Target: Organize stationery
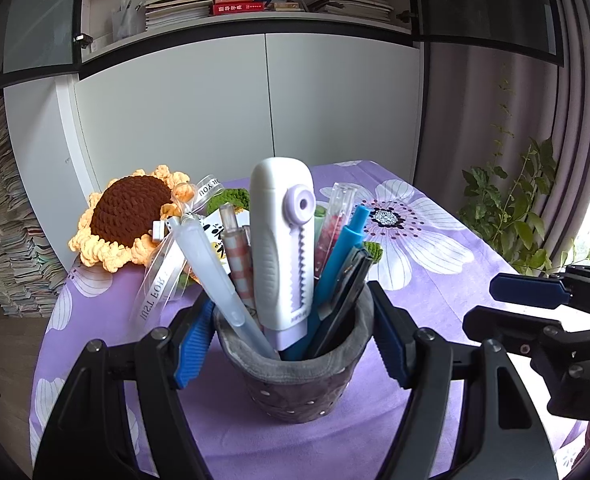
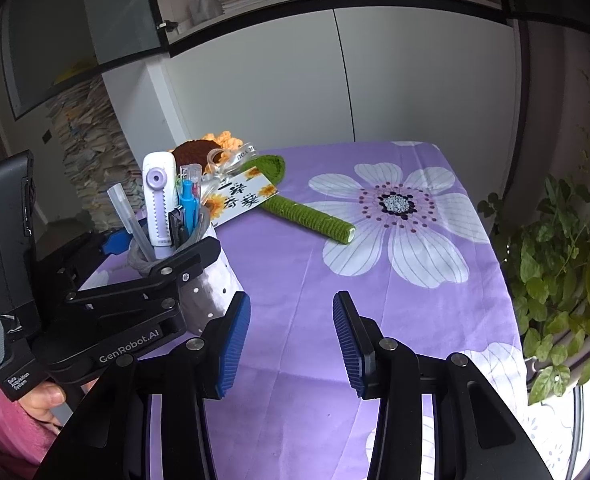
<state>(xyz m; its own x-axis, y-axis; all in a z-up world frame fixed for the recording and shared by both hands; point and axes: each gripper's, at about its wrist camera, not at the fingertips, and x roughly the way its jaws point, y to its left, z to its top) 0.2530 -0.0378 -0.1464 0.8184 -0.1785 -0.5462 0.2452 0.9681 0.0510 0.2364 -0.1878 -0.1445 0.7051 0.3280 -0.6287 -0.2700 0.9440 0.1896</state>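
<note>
A grey dotted pen cup (image 1: 291, 380) stands on the purple flowered tablecloth (image 1: 435, 304), and my left gripper (image 1: 291, 340) is shut on its rim from both sides. Inside it stand a white and lilac correction tape (image 1: 283, 236), a frosted pen (image 1: 211, 272), a blue pen (image 1: 343, 256) and several more pens. From the right wrist view the same cup (image 2: 211, 288) sits at the left with the left gripper (image 2: 159, 248) clamped on it. My right gripper (image 2: 291, 336) hovers open over bare cloth with nothing between its fingers.
A crocheted sunflower (image 1: 131, 212) with a ribbon, a card (image 2: 243, 196) and a green stem (image 2: 307, 216) lies behind the cup. A leafy plant (image 2: 555, 280) stands off the table's right side. White cabinets and bookshelves fill the back wall. A hand in a pink sleeve (image 2: 35, 404) holds the left gripper.
</note>
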